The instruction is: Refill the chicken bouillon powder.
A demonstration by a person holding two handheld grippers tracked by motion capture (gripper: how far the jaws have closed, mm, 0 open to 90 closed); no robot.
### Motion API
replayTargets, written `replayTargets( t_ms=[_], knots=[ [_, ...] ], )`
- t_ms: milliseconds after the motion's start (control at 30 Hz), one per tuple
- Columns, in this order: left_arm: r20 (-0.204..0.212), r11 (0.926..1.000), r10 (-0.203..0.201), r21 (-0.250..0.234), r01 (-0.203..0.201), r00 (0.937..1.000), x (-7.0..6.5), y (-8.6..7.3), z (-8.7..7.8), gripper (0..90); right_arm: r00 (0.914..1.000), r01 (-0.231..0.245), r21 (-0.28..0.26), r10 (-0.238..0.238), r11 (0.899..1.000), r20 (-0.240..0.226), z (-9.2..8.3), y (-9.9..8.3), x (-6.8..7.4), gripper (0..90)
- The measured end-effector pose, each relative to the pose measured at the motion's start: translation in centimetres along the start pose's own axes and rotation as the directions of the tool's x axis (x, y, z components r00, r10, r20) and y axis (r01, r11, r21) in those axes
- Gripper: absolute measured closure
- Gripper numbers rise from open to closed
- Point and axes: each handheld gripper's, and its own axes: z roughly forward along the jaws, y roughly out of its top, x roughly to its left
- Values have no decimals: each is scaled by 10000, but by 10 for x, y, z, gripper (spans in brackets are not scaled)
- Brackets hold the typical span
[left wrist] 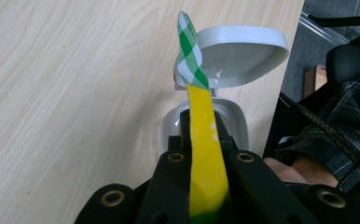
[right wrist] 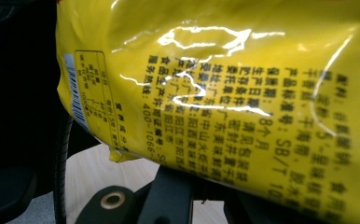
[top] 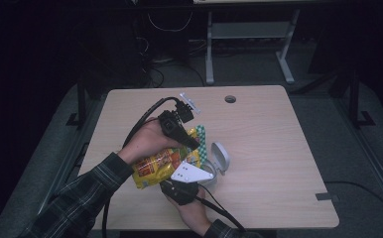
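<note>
The glossy yellow snack bag, held above the small grey open-lidded bin on the counter, is clamped at its green-checked top edge by the left gripper jaws and lower down by the right gripper jaws, so the slippery film could be torn or dropped beside the bin if pulled unevenly.

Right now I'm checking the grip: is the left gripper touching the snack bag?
Touching. In the left gripper view, the left gripper has both black jaws shut on the yellow edge of the snack bag, which runs up between them with no gap on either side.
</note>
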Motion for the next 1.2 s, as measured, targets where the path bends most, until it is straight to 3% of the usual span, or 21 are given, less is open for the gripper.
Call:
replayTargets(
  t_ms=[500,1200],
  knots=[
    [80,9995,-119,296,116,9999,3,4,6,897,9997,-241,8,241,9997,-62,-1,-2,-2,899],
    [-109,9977,-174,659,181,9998,2,7,12,898,9995,-308,17,308,9995,-120,-1,-2,-1,898]
  ],
)
